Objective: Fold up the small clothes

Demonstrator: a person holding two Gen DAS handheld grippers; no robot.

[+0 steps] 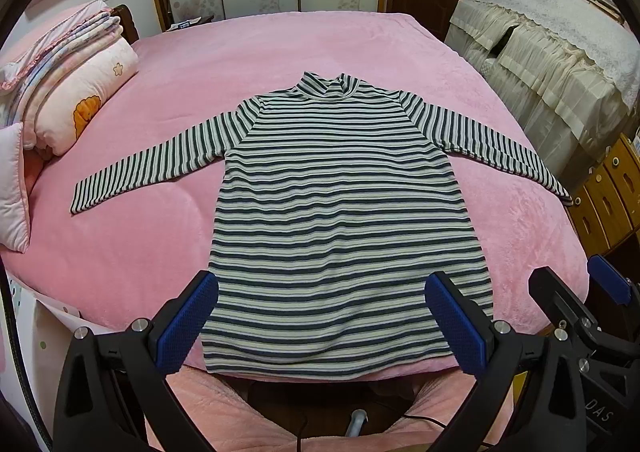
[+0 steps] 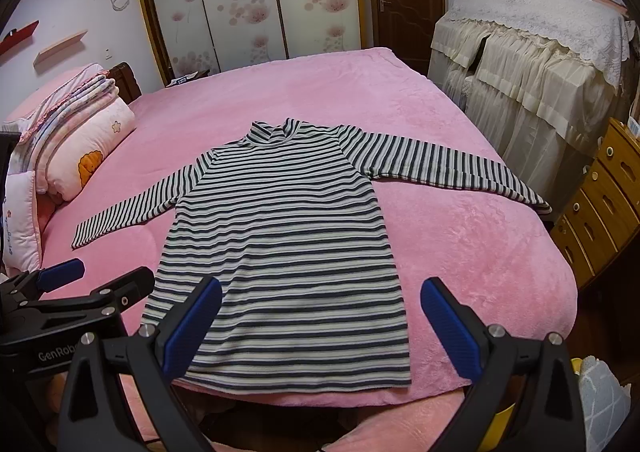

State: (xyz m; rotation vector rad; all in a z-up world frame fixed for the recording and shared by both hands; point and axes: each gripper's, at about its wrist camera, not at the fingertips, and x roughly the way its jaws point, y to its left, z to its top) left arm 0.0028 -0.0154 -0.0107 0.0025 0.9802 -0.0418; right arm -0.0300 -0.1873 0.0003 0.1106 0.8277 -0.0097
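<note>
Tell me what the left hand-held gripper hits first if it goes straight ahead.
Probably the striped shirt: the open left hand-held gripper points over its hem, with the shirt's body lying flat on the pink bed straight ahead. Depth is unclear, so its height above the fabric is uncertain.

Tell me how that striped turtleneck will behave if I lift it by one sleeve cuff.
The striped turtleneck looks like thin soft knit lying flat on the pink blanket, so it will probably hang limp rather than hold shape. The long body would likely trail and drag. The plush blanket may grip it, so expect bunching rather than sliding.
</note>
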